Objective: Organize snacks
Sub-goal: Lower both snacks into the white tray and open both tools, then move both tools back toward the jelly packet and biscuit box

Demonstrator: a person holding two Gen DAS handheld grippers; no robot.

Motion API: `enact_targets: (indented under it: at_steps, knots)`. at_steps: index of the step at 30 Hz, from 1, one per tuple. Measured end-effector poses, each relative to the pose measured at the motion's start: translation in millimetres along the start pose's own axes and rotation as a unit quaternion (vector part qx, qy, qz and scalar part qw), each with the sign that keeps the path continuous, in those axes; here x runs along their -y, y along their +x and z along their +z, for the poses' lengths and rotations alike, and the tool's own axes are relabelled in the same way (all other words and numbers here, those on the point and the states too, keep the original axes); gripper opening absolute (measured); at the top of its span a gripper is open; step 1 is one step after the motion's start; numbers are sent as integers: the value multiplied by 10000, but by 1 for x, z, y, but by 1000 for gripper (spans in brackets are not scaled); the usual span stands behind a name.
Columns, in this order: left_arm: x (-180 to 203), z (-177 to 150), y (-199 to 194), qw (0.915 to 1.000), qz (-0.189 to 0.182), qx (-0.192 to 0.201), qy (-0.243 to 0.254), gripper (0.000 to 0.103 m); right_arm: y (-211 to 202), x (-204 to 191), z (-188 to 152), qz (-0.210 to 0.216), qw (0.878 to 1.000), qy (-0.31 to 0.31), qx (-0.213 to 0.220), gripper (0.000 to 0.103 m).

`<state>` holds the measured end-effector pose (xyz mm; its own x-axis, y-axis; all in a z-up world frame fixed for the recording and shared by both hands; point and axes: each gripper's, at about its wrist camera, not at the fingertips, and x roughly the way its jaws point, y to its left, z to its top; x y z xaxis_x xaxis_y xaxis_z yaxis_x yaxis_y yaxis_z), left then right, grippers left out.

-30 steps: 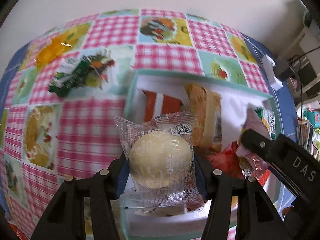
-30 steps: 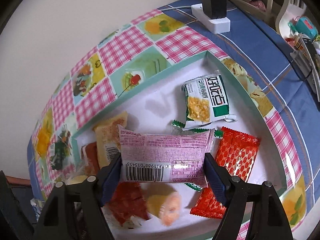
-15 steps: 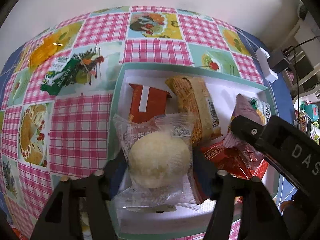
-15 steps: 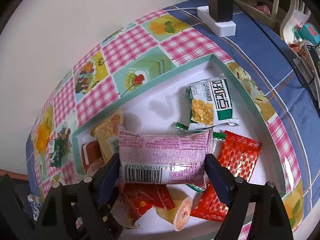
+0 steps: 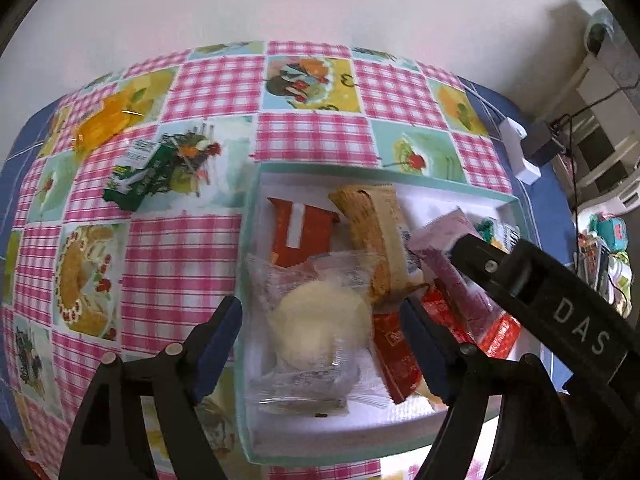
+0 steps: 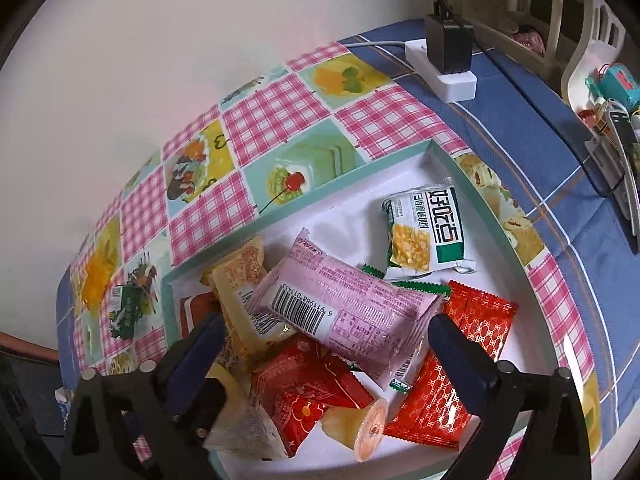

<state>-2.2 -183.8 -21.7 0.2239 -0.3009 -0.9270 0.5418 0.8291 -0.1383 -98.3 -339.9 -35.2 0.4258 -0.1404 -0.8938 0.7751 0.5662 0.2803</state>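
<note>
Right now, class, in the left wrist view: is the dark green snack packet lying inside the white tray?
No: the dark green packet lies on the checked tablecloth, left of the tray.

A table draped in a blue striped cloth carries a glossy pink-gingham oilcloth printed with cakes and fruit. On the oilcloth sits a shallow white tray with a mint-green rim — and, well apart to its left, a dark green snack packet. Near the table's far right edge, on the blue cloth, rests a white power strip bearing a black plug adapter.
</note>
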Motion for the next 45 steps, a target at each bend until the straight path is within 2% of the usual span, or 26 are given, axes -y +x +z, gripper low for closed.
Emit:
enact_targets:
  at_steps: [6, 7, 8, 10, 19, 23, 28, 36, 45]
  knots:
    - [-25, 5, 0, 9988, 272, 123, -395, 82, -1, 0, 0, 30, 10000, -7, 60, 103]
    - [-30, 6, -1, 9981, 348, 161, -475, 84, -1, -1, 0, 28, 10000, -23, 69, 103]
    - [-38, 7, -2, 9971, 445, 215, -586, 94, -1, -2, -1, 25, 10000, -36, 73, 103]
    - [-50, 8, -5, 9949, 557, 336, -772, 100, -1, -4, -1, 24, 9999, -74, 76, 103]
    - [-115, 9, -16, 9827, 838, 520, -1570, 100, -5, -20, -3, 16, 9995, -285, 119, 103]
    - [-145, 6, -20, 9744, 1181, 483, -1851, 100, -6, -34, -7, 11, 9989, -468, 104, 103]
    - [-179, -1, -24, 9633, 1488, 478, -2183, 100, -9, -63, -15, 44, 9962, -859, 122, 103]
    - [-225, -13, -36, 9496, 1609, 454, -2650, 100, -13, -126, -42, 281, 9860, -1642, 86, 103]
    - [-250, -23, -43, 9477, 1657, 377, -2703, 100, -7, -182, -84, 477, 9703, -2371, -26, 103]
